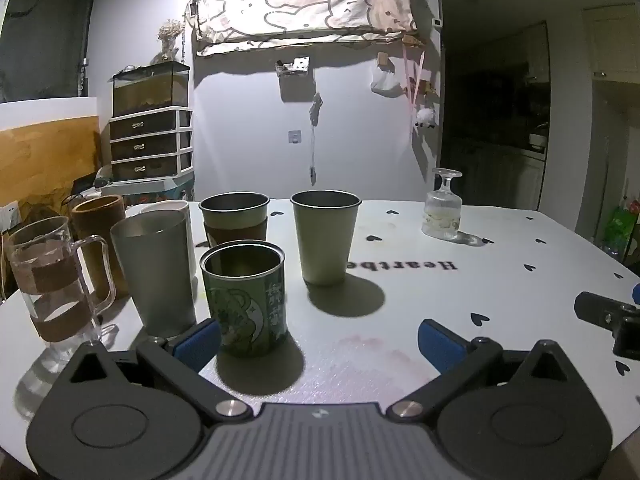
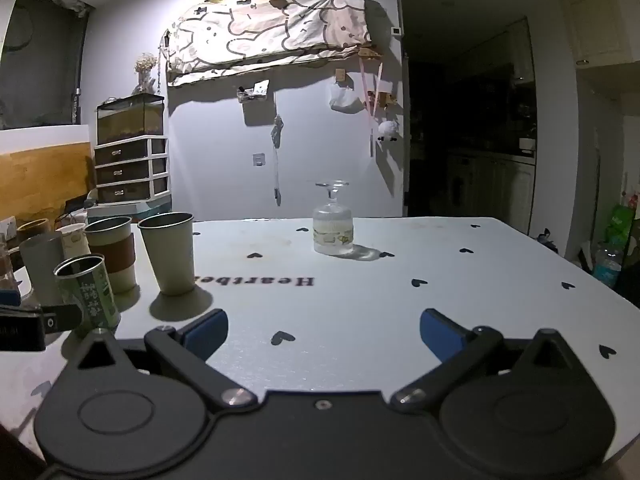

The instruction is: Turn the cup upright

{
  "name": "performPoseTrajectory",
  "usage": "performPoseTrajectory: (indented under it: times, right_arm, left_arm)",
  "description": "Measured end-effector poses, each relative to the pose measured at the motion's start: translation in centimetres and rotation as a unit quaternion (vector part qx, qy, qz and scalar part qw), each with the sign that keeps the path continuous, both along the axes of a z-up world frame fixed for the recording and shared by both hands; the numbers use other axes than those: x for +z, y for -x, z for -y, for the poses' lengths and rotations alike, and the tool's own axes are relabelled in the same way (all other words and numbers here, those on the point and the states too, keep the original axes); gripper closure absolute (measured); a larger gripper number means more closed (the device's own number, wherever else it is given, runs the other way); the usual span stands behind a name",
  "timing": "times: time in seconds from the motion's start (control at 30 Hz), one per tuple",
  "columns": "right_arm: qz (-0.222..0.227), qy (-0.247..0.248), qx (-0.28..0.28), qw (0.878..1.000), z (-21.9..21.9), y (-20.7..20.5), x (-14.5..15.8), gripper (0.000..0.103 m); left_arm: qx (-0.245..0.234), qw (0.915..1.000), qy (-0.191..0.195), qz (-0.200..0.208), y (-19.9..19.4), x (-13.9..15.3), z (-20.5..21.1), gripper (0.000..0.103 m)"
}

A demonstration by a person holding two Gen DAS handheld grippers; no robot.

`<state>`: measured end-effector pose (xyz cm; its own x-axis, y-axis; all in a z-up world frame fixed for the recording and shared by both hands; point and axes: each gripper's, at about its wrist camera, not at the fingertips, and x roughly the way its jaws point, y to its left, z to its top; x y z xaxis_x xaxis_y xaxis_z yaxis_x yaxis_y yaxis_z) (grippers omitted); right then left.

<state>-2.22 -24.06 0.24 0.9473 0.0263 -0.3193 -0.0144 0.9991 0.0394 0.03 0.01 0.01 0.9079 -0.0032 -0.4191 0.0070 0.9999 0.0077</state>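
A clear stemmed glass (image 1: 441, 210) stands upside down, foot up, on the white table (image 1: 500, 280) at the far right; it also shows in the right wrist view (image 2: 333, 220), straight ahead and well beyond the fingers. My left gripper (image 1: 318, 340) is open and empty, just behind a green printed can-shaped cup (image 1: 246, 300) that stands upright near its left finger. My right gripper (image 2: 324, 332) is open and empty over bare table. The right gripper's tip shows at the right edge of the left wrist view (image 1: 608, 316).
Several upright cups stand in a group on the left: a pale tapered cup (image 1: 325, 236), a steel cup with a brown sleeve (image 1: 235, 218), a grey tumbler (image 1: 158, 276), a glass mug (image 1: 52, 280), a brown cup (image 1: 98, 232). The table edge curves off at the right.
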Motion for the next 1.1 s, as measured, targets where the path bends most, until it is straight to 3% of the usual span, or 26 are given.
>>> performPoseTrajectory:
  times: [1.1]
  right_arm:
    - [-0.005, 0.001, 0.011, 1.0, -0.5, -0.2, -0.1, 0.0]
  left_arm:
    - [-0.001, 1.0, -0.001, 0.0, 0.0, -0.4, -0.3, 0.0]
